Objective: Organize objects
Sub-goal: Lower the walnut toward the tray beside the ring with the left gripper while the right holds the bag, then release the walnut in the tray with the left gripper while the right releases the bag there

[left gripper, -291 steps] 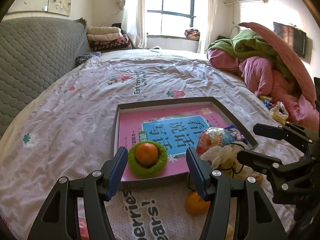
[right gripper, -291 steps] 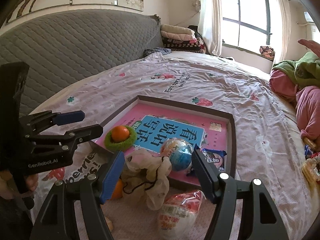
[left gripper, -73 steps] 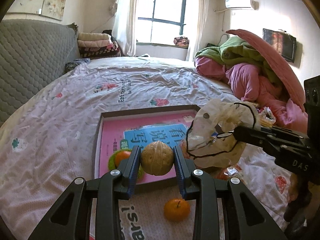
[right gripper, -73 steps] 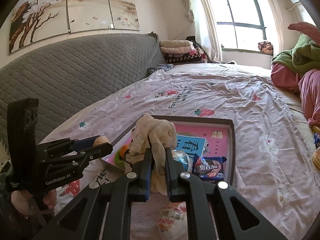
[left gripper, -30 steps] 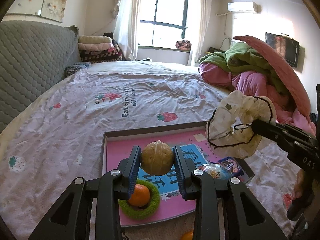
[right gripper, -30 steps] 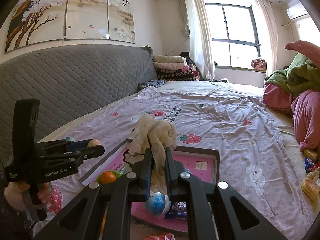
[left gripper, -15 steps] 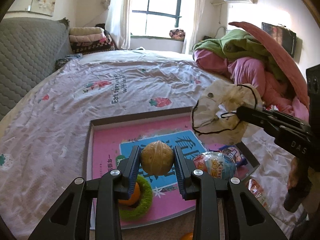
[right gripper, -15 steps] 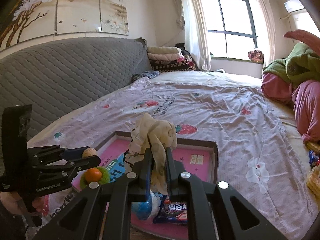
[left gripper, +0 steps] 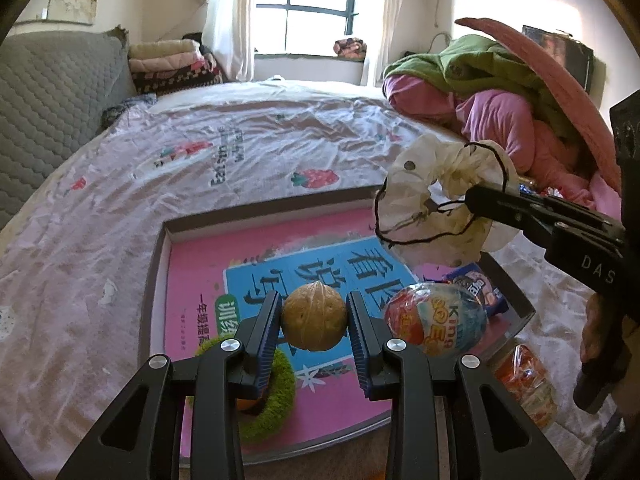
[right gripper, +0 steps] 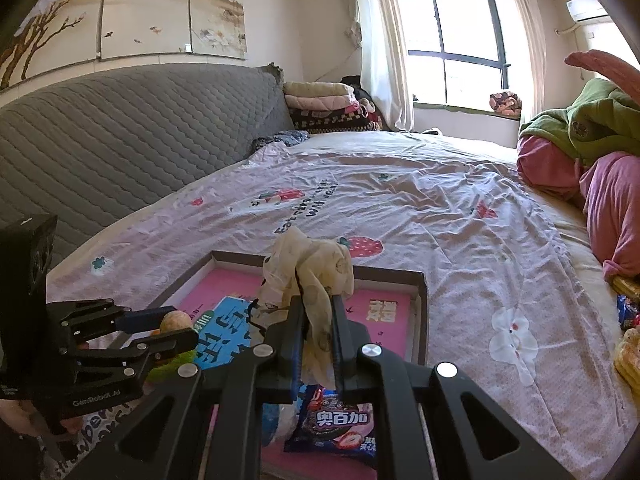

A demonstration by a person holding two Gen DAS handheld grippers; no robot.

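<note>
Left wrist view: the left gripper [left gripper: 314,322] has its fingers clenched on a round walnut [left gripper: 314,321] above the tray [left gripper: 158,280], whose pink book lies long axis toward 1 o'clock. A "Kinder" egg [left gripper: 434,318] sits at 3 o'clock of the walnut.

Right wrist view: the right gripper [right gripper: 316,334] has its fingers pinched tight on a cream drawstring pouch [right gripper: 310,270], bunched upright over the tray. The left gripper reads "GenRobot.AI". The strawberry-print bed sheet [right gripper: 400,200] meets a grey quilted headboard [right gripper: 120,120].

My left claw [left gripper: 314,322]: black frame, blue ribbed pads, silver screws. Right claw [right gripper: 316,326] same build. White lettering on both bodies.
</note>
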